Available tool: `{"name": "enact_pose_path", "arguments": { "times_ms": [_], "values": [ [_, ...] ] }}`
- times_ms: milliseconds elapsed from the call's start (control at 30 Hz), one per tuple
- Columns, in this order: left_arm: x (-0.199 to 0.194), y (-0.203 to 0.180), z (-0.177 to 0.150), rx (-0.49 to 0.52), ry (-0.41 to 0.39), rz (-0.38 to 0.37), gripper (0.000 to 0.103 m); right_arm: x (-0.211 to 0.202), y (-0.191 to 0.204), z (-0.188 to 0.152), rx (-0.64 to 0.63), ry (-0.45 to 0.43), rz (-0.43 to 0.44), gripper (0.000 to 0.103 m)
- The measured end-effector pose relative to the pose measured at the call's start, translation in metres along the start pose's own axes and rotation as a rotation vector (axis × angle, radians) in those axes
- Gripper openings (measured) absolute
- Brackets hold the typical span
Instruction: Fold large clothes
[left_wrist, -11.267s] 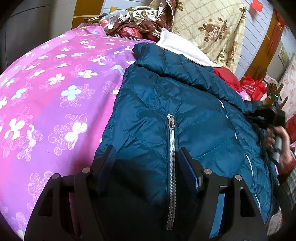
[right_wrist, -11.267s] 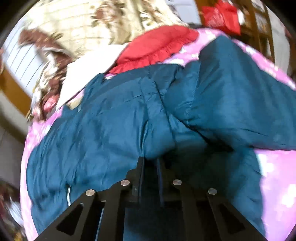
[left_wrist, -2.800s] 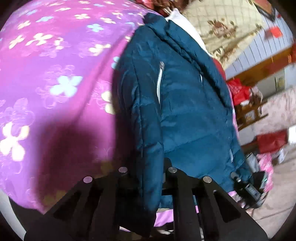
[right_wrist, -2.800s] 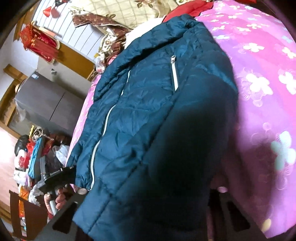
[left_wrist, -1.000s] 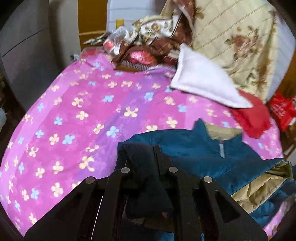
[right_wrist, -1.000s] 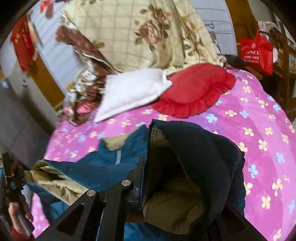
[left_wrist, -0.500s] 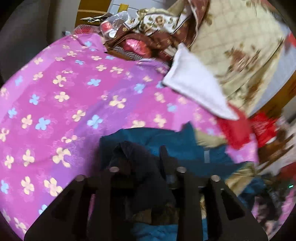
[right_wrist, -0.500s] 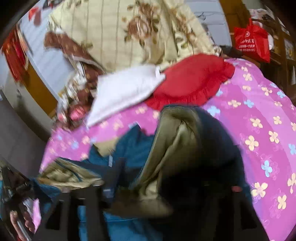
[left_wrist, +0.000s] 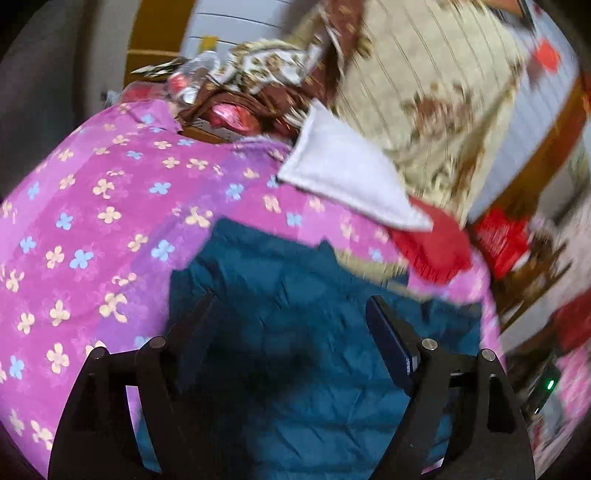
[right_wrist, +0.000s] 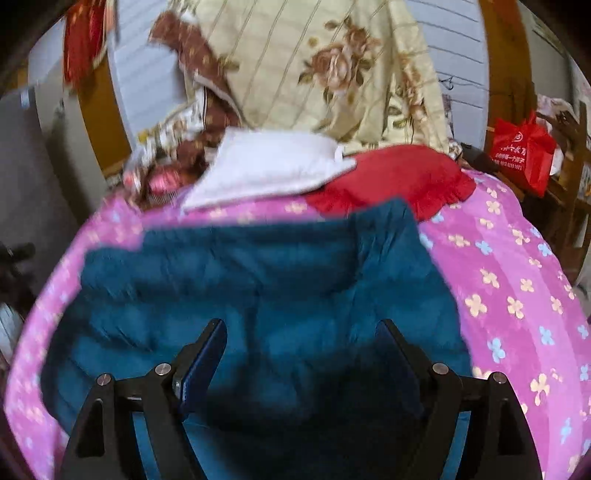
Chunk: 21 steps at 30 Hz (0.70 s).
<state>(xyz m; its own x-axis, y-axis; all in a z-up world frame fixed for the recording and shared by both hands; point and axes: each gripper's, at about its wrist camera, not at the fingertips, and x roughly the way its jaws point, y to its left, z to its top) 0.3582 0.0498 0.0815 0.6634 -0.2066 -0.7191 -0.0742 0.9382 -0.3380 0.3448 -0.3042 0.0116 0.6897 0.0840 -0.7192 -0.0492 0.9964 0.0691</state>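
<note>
The teal quilted jacket (left_wrist: 295, 314) lies folded over on the pink flowered bedspread (left_wrist: 92, 221). It also fills the lower middle of the right wrist view (right_wrist: 240, 288). My left gripper (left_wrist: 291, 314) is open and empty, just above the jacket's left part. My right gripper (right_wrist: 301, 339) is open and empty, just above the jacket's right part. Both views are motion blurred.
A white pillow (right_wrist: 266, 166), a red frilled cushion (right_wrist: 402, 181) and a heaped floral quilt (right_wrist: 325, 66) lie at the head of the bed. A red bag (right_wrist: 521, 151) hangs on wooden furniture at right. The bedspread (right_wrist: 517, 288) extends right of the jacket.
Both grippers were shut on the jacket's edges and carried them toward the head of the bed. Now both have opened and let go, and the jacket lies folded flat.
</note>
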Motion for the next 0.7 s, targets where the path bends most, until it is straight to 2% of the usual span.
{"name": "enact_pose_path", "arguments": {
  "times_ms": [133, 233, 300, 400, 600, 700],
  "values": [
    [0.056, -0.046, -0.038, 0.162, 0.086, 0.036, 0.081, 0.031, 0.005, -0.006, -0.084, 0.021, -0.081, 0.08],
    [0.102, -0.067, -0.05, 0.226, 0.147, 0.068, 0.081, 0.05, 0.001, -0.001, -0.1, 0.015, -0.105, 0.081],
    [0.125, -0.074, -0.047, 0.257, 0.117, 0.127, 0.081, 0.063, -0.006, 0.005, -0.086, 0.01, -0.126, 0.084],
    [0.156, -0.077, -0.033, 0.265, 0.11, 0.171, 0.081, 0.082, -0.017, 0.014, -0.042, 0.004, -0.136, 0.087],
    [0.203, -0.078, -0.01, 0.258, 0.084, 0.194, 0.082, 0.118, -0.049, 0.031, 0.106, 0.011, -0.072, 0.092],
    [0.217, -0.077, -0.005, 0.249, 0.076, 0.19, 0.083, 0.13, -0.05, 0.036, 0.124, 0.012, -0.066, 0.094]
  ]
}}
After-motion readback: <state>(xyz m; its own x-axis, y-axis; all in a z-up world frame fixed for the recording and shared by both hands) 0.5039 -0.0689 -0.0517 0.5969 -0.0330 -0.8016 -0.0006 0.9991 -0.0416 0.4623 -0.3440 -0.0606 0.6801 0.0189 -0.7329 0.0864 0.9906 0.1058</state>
